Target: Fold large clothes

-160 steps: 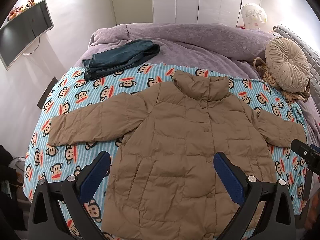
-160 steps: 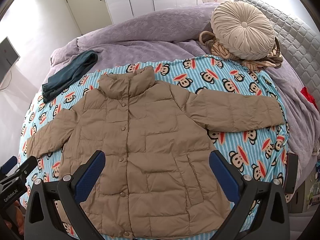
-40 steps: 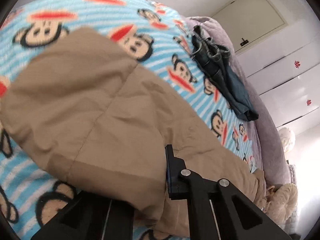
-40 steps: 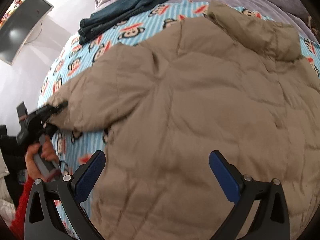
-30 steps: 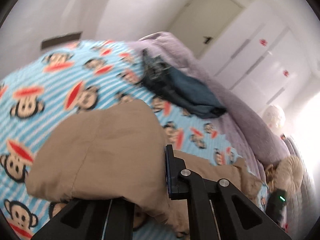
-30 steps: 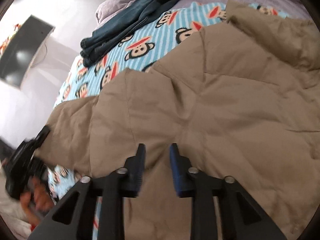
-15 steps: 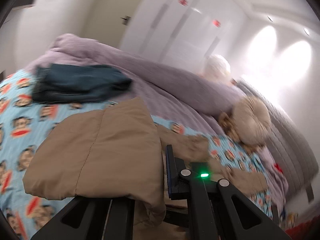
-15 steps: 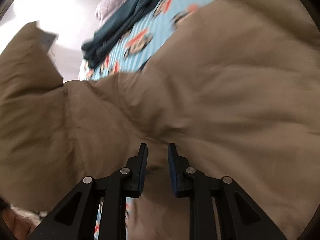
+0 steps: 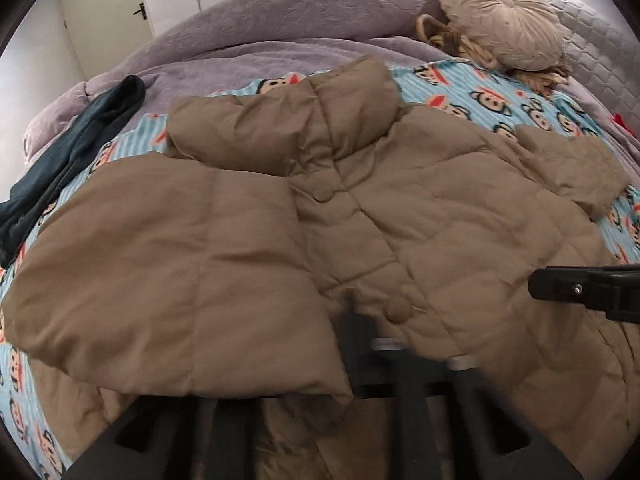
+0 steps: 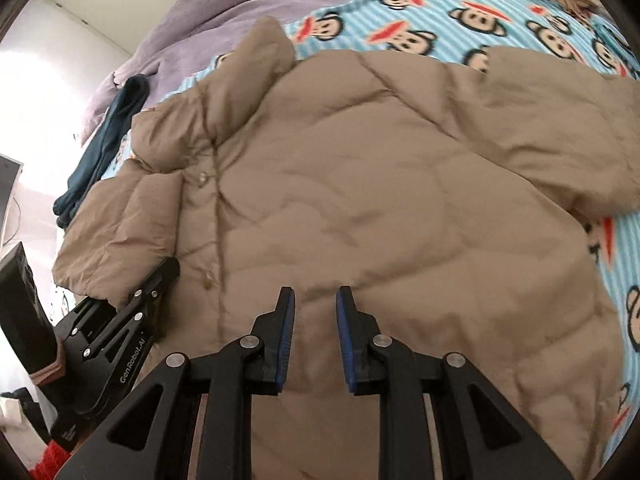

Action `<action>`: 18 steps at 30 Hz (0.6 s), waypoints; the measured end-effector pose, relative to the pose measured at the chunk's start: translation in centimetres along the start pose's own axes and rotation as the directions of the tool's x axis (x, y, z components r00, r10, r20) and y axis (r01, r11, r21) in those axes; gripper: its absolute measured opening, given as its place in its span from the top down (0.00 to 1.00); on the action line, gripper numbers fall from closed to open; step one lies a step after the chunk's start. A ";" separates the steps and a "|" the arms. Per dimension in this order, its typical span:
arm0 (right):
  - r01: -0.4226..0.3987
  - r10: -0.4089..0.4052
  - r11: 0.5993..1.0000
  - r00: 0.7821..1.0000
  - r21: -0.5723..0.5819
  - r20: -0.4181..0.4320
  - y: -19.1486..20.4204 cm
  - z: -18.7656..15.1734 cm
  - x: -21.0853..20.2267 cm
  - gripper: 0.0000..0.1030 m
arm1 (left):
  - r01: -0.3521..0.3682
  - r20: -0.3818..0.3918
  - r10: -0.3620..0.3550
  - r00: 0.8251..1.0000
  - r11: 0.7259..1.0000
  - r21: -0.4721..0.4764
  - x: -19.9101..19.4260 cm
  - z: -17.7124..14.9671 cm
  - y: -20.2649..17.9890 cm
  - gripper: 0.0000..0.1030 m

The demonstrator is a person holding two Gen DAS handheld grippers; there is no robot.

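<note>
Your left gripper pinches the tan quilted puffer jacket's sleeve cuff, folded over its chest; your right gripper hovers above, fingers slightly parted, empty

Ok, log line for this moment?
step: left sleeve folded over jacket front | left gripper: shut on sleeve cuff | right gripper: open, empty

Left gripper clamped, right gripper parted.
</note>
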State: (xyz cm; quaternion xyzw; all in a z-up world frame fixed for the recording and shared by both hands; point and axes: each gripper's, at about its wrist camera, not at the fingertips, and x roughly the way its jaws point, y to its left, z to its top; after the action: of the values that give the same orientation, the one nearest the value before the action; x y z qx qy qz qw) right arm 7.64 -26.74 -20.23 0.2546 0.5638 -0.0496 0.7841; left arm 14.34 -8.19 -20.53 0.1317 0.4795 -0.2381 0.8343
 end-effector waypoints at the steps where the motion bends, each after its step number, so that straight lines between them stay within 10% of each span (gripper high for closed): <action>1: 0.003 -0.003 1.000 1.000 -0.006 0.000 -0.3 0.1 -0.1 0.75 | 0.010 0.010 -0.010 1.000 1.000 -0.005 -0.5 -0.2 0.1 0.15; 7: 0.002 0.000 0.996 1.000 -0.084 0.021 0.7 -0.7 -2.0 0.43 | -0.051 0.122 0.054 0.991 0.998 -0.021 -6.2 -1.4 2.0 0.14; 11: 0.025 0.006 0.962 0.993 -0.270 0.115 5.7 -1.5 -4.3 0.18 | -0.203 0.155 0.242 0.958 0.951 -0.232 -10.1 -3.5 8.0 0.14; 18: 0.197 0.001 0.692 0.962 -0.694 0.273 18.5 -5.0 -2.8 0.18 | -0.342 -0.063 0.355 0.933 0.819 -0.461 -6.9 -7.6 17.2 0.14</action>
State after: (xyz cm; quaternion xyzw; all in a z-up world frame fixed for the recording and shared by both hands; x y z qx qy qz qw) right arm 9.11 -9.10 -12.50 -0.1094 0.4469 0.0994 0.8823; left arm 14.76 11.72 -18.63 0.0106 0.4794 0.0384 0.8767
